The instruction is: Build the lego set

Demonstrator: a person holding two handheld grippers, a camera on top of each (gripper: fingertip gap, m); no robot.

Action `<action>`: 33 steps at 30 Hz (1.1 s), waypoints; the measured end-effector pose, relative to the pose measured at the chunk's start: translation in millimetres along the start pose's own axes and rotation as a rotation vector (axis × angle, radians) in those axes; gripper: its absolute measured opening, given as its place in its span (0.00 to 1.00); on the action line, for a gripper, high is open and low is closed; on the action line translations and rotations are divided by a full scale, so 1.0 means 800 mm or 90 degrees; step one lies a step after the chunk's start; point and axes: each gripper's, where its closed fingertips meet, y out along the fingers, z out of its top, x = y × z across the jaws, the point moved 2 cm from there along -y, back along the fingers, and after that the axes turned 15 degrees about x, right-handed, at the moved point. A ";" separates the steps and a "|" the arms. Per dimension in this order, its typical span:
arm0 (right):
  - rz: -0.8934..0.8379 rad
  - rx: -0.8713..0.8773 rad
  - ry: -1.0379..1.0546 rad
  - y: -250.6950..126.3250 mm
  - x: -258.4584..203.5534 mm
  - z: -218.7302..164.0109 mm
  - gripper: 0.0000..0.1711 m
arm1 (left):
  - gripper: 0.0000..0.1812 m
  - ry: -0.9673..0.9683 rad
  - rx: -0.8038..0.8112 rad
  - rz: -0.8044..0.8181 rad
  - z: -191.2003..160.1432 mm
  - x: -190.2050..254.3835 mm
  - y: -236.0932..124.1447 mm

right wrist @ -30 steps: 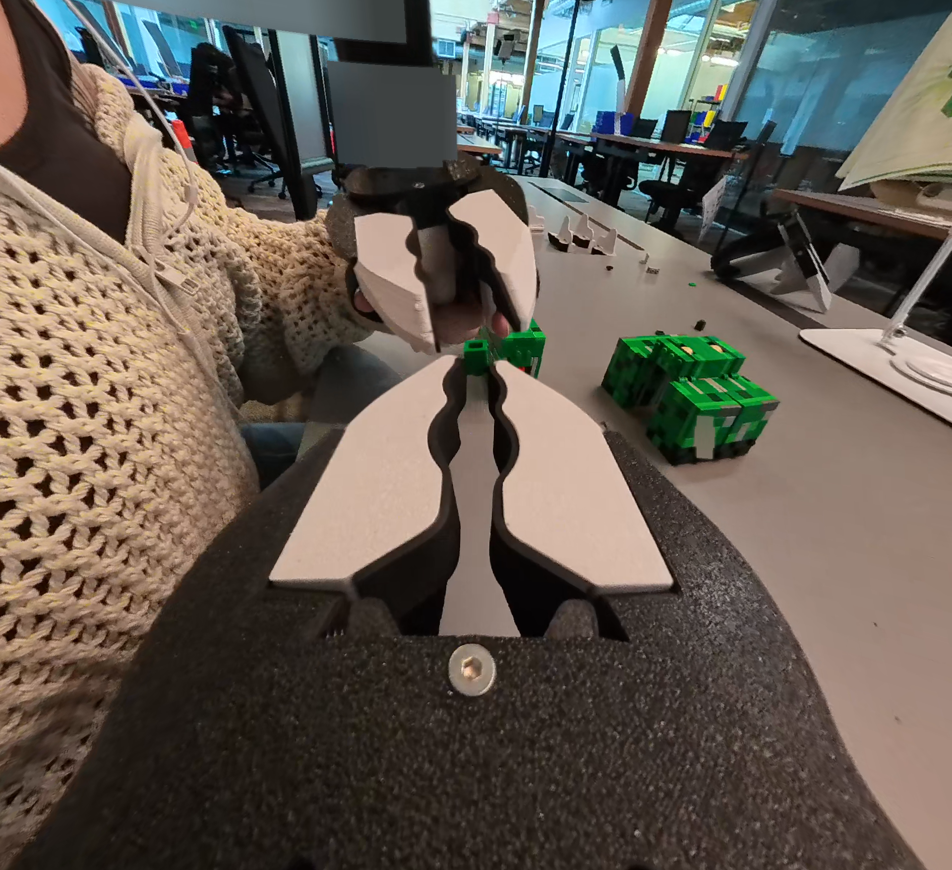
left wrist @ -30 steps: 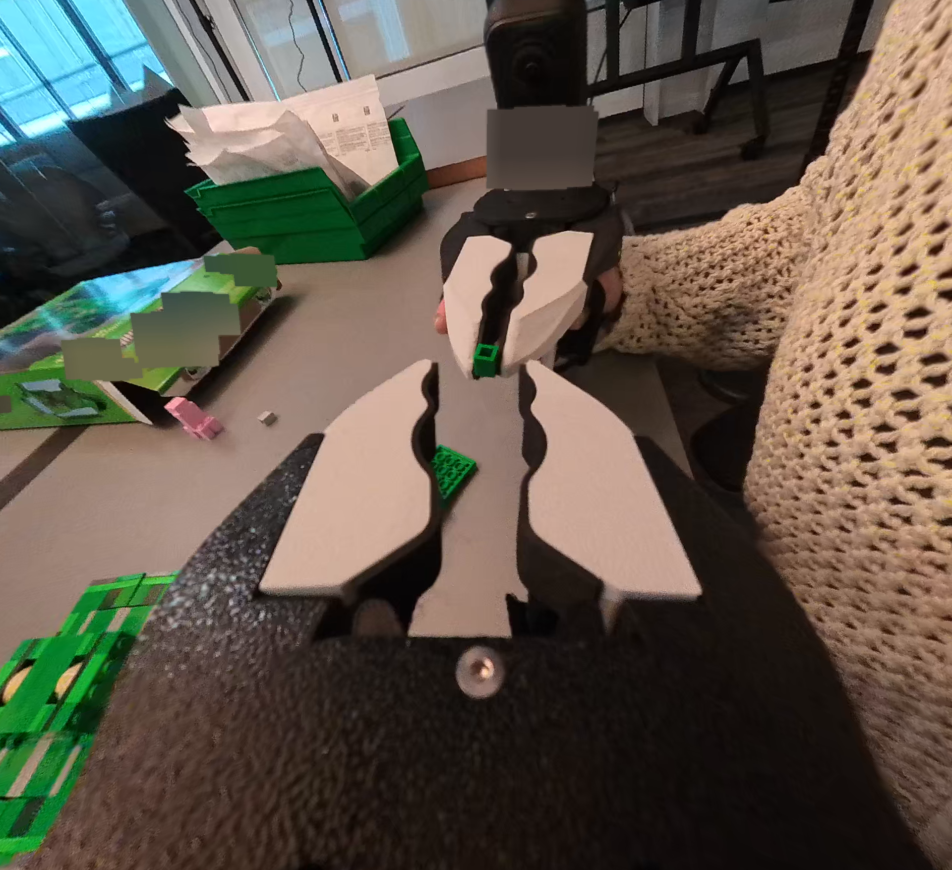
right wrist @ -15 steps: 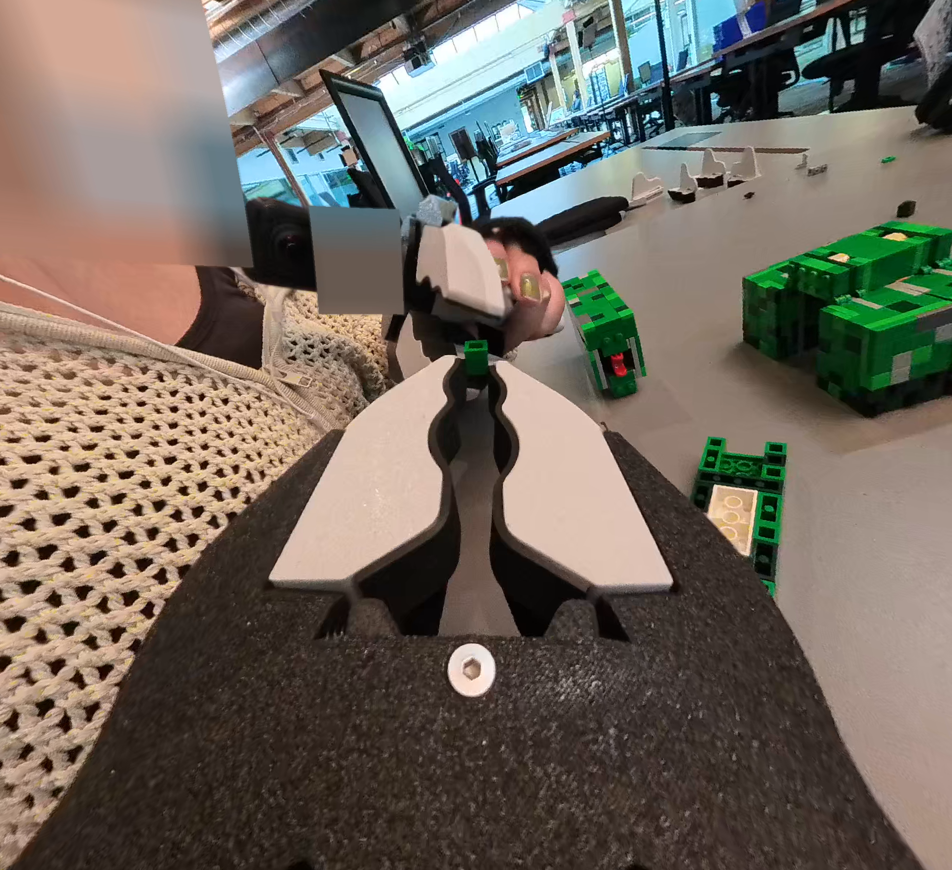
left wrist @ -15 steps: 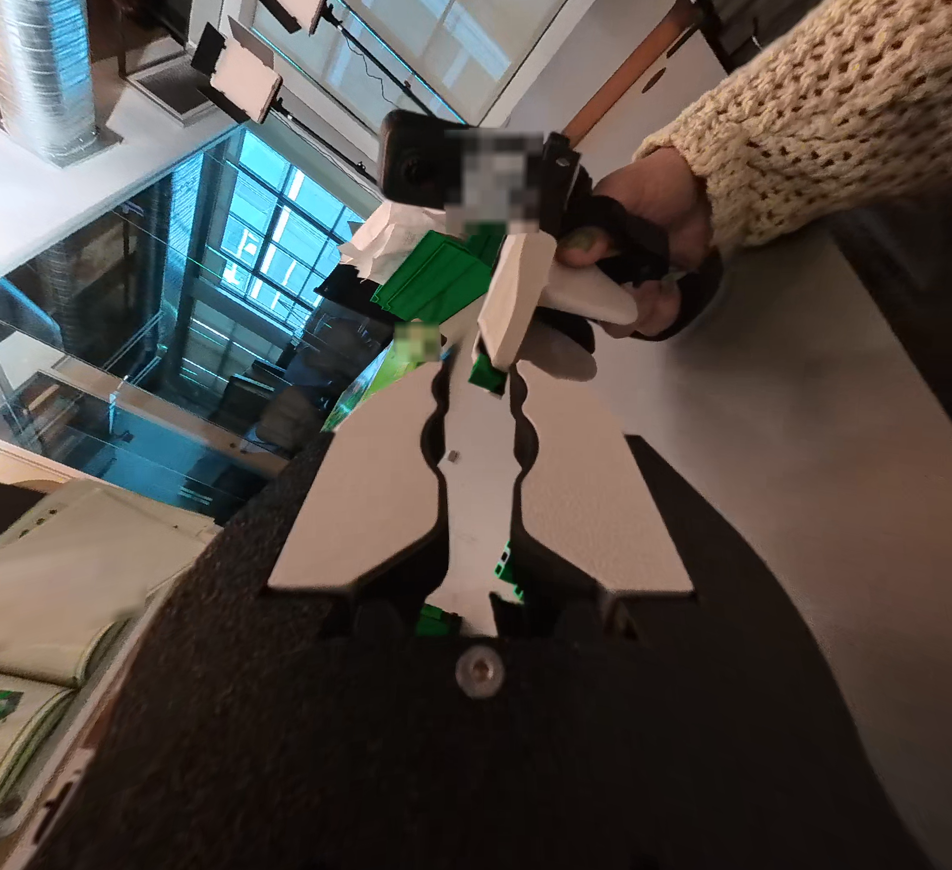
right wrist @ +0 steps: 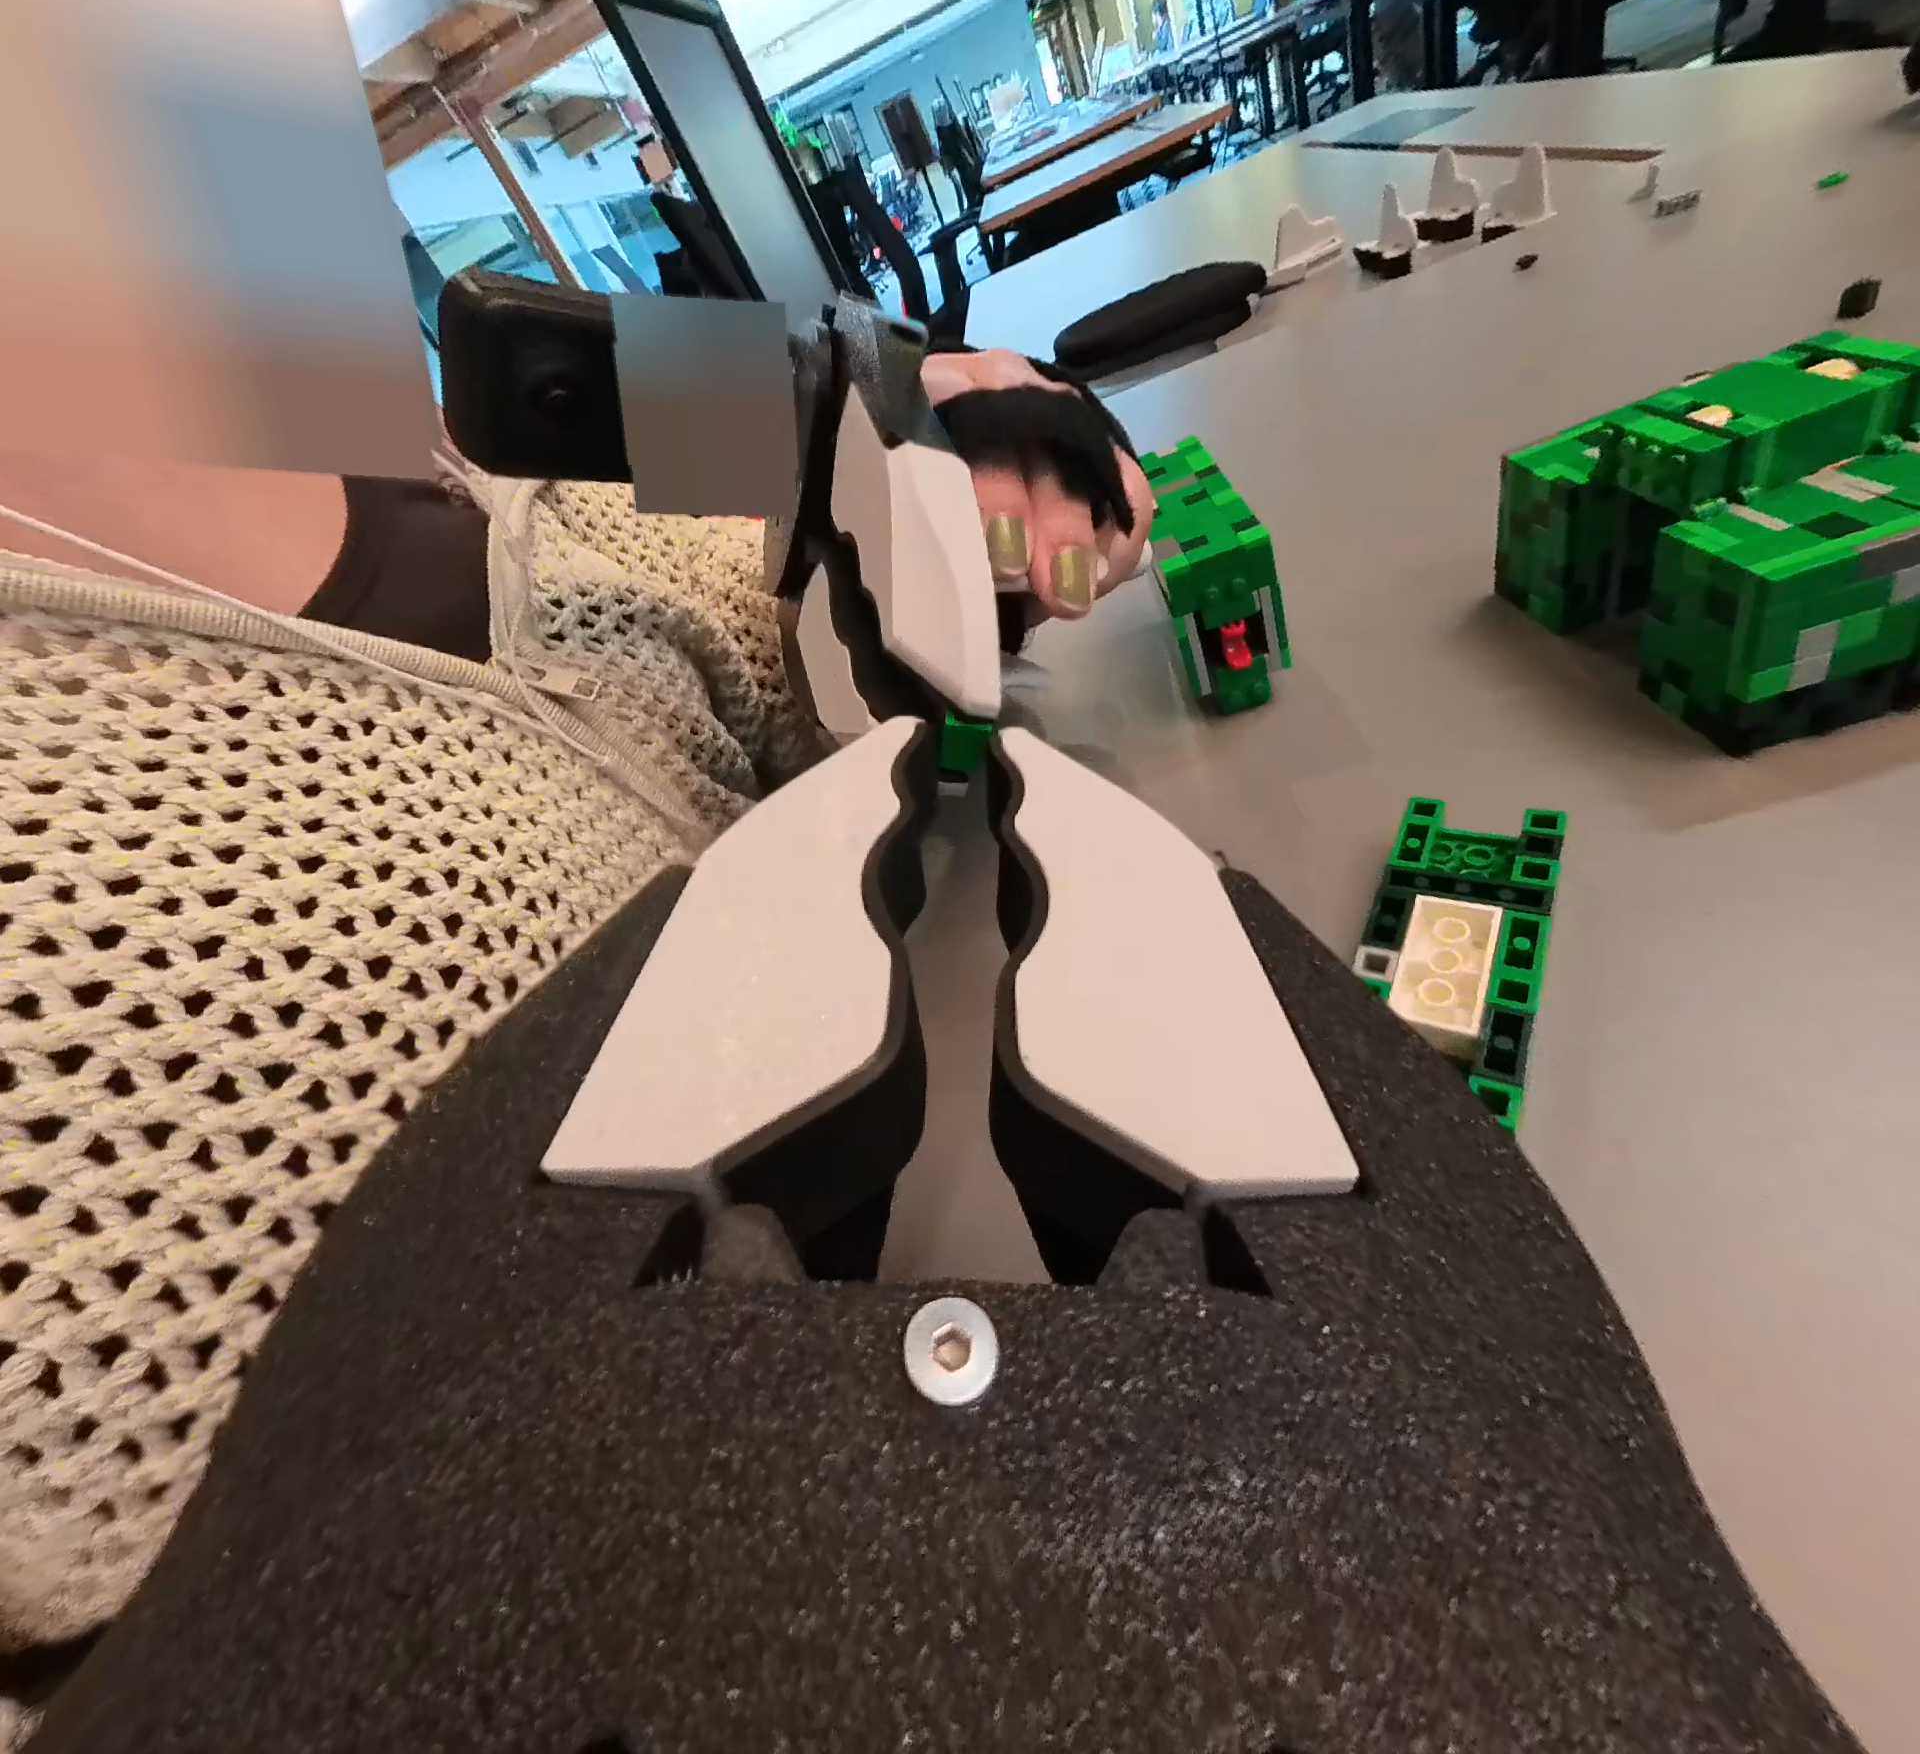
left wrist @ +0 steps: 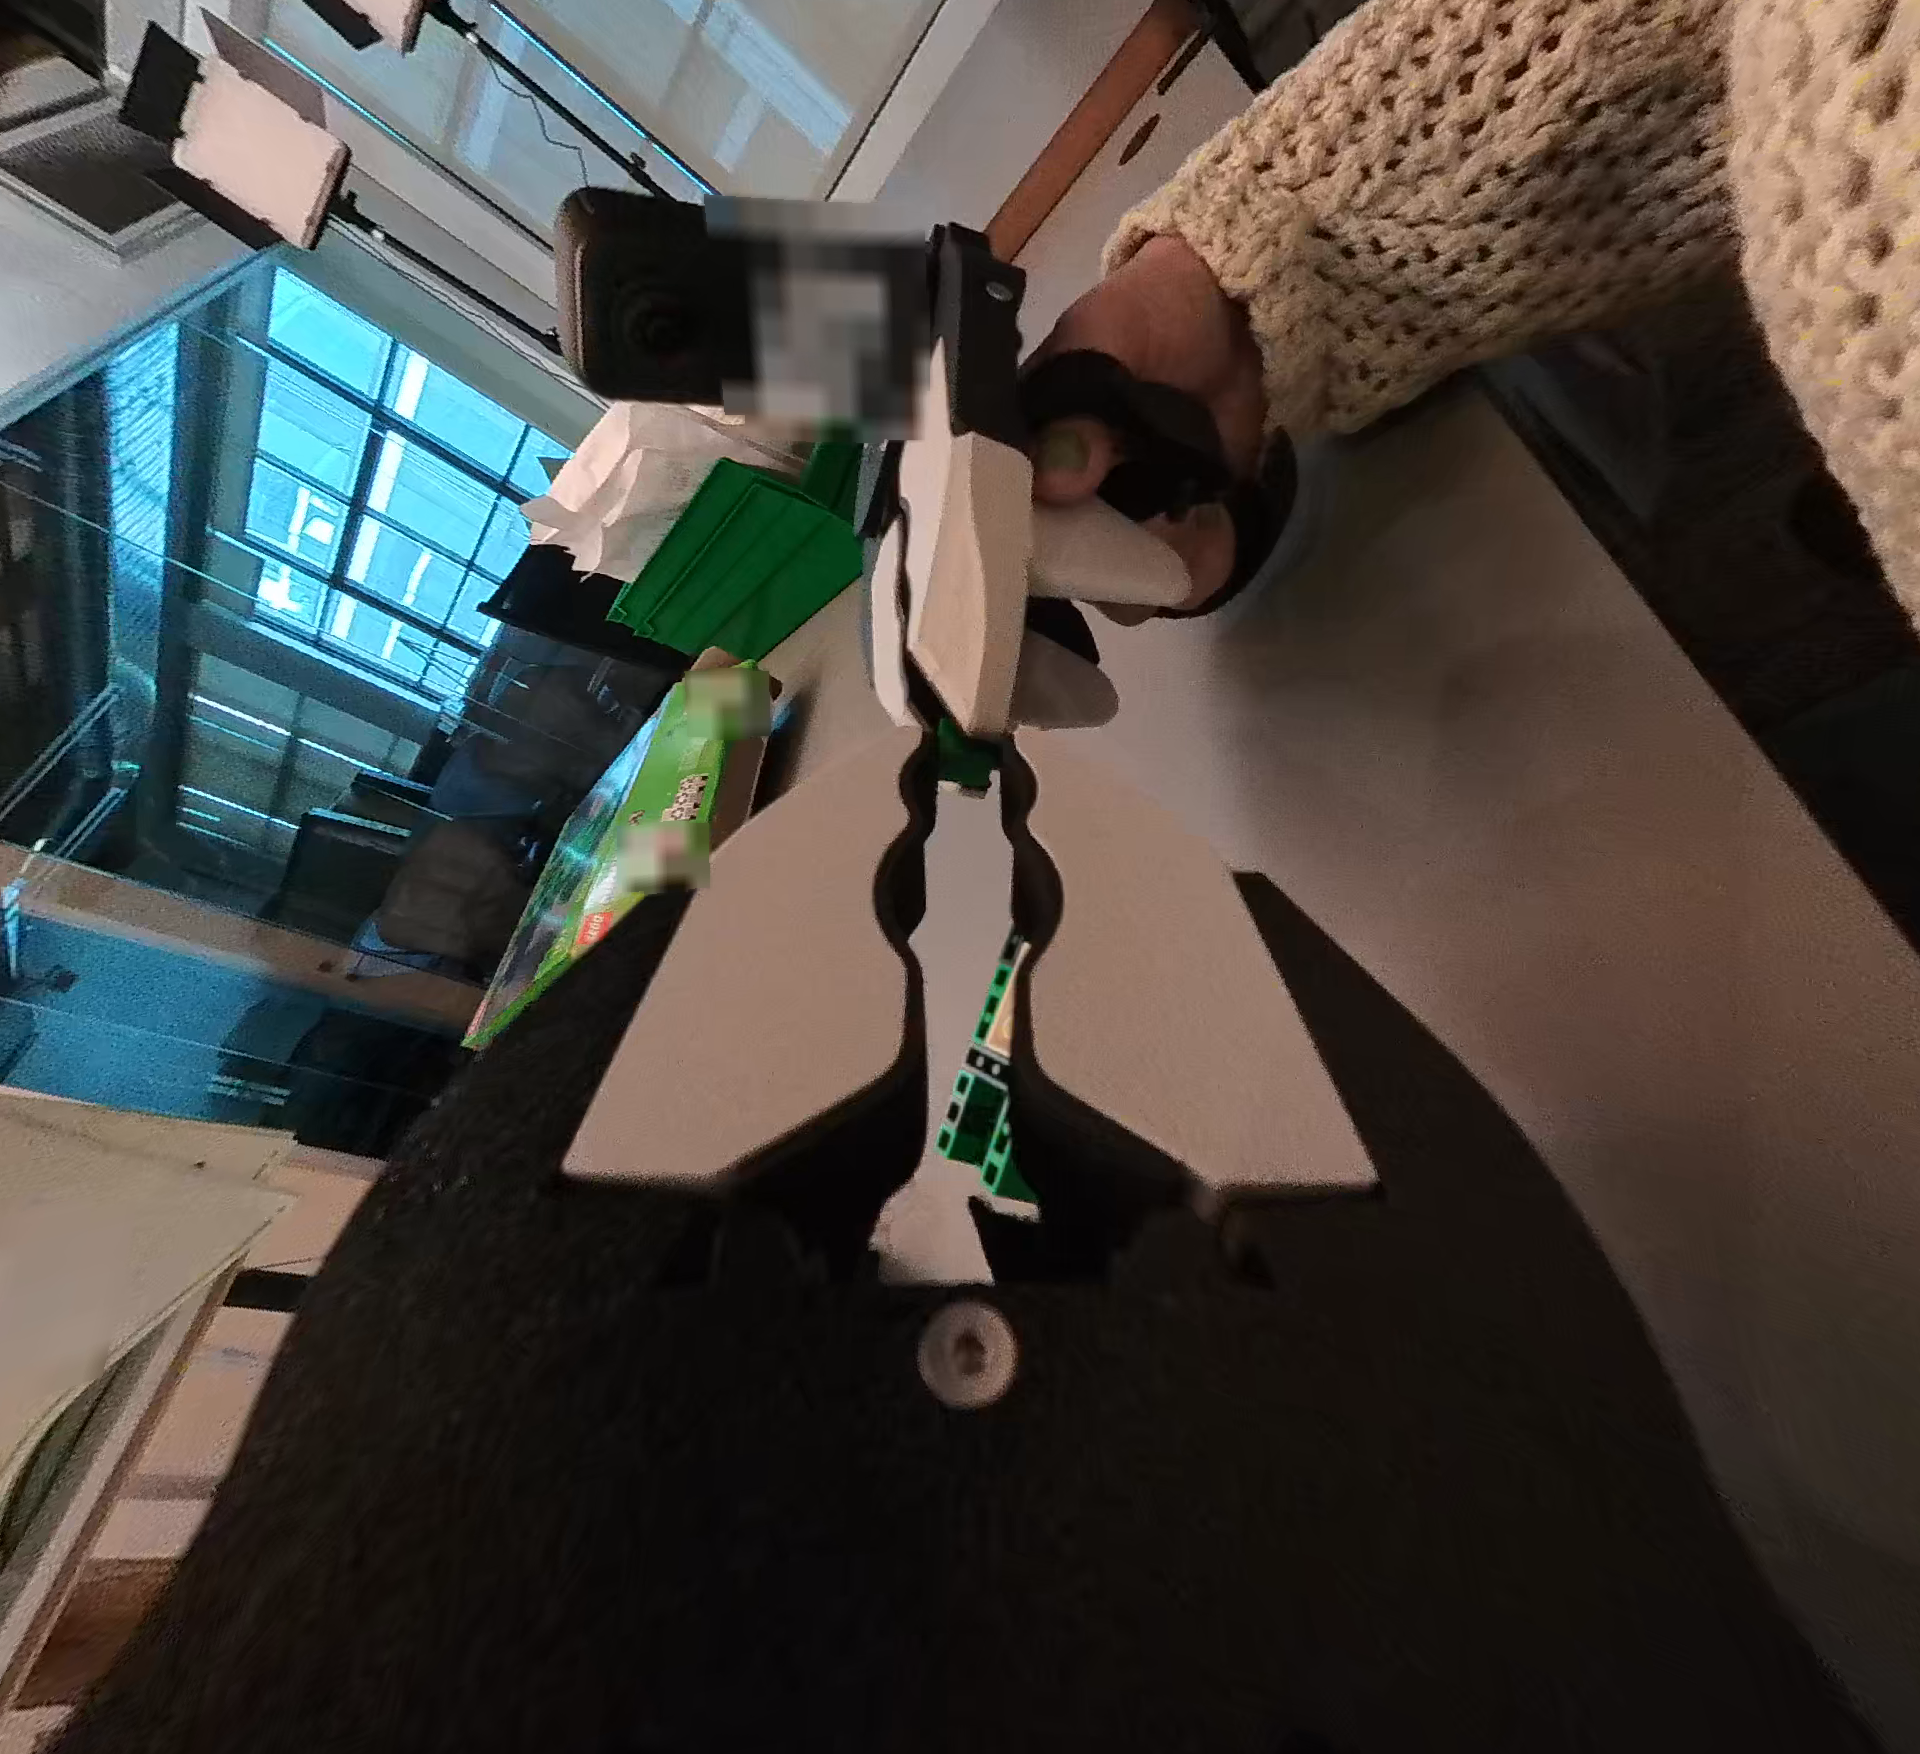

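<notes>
A small green brick [right wrist: 958, 740] sits between the tips of my right gripper [right wrist: 958, 754], which is shut on it, in the air above the grey table [right wrist: 1351, 416]. My left gripper [left wrist: 961, 764] is rolled onto its side and meets the right one tip to tip. Its fingers have closed in on the same green brick [left wrist: 966, 754]. In the right wrist view the left gripper [right wrist: 971, 702] comes down onto the brick from above. In the left wrist view the right gripper [left wrist: 951, 717] is held by a hand in a knit sleeve.
Green lego builds stand on the table: a small head-like block [right wrist: 1221, 592], a large body [right wrist: 1745, 541] and a flat green frame with a white brick [right wrist: 1455, 956]. A green bin with papers [left wrist: 748, 561] and the set's box [left wrist: 603, 873] lie beyond. My left and right fingertips are right by each other.
My left gripper has rolled onto its side, moved up to the right gripper's tips and narrowed from wide open onto the green brick. The right gripper keeps its hold.
</notes>
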 end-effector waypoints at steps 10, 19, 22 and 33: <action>-0.183 -0.164 -0.134 -0.056 0.050 -0.034 0.04 | 0.28 -0.201 -0.254 -0.088 -0.069 -0.017 0.006; -0.195 -0.188 -0.183 -0.062 0.058 -0.038 0.04 | 0.27 -0.171 -0.457 -0.278 -0.114 -0.009 0.019; -0.185 -0.195 -0.197 -0.063 0.060 -0.038 0.04 | 0.23 -0.193 -0.531 -0.307 -0.137 -0.011 0.015; -0.166 -0.281 -0.229 -0.057 0.077 -0.052 0.04 | 0.28 -0.256 -0.605 -0.397 -0.142 0.016 0.006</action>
